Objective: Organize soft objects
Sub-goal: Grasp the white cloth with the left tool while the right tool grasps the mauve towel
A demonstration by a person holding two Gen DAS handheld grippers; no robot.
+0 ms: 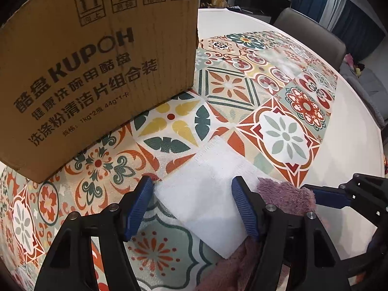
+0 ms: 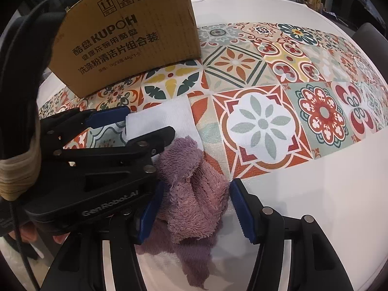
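Left hand-held gripper point(image 1: 192, 184) wide over white cloth point(image 1: 201, 194), right hand-held gripper point(image 2: 194, 194) wide around purple towel point(image 2: 191, 194)

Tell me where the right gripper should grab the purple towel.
Take the raised fold in the middle of the purple towel, coming from above. It bunches up between the right gripper's open jaws, while the flat edges probably give less to pinch.

— What do you see around you?
— You have a white table point(image 2: 327, 194) with a patterned mat point(image 2: 262, 77), and a grey chair point(image 1: 312, 36) stands behind the table's far edge.
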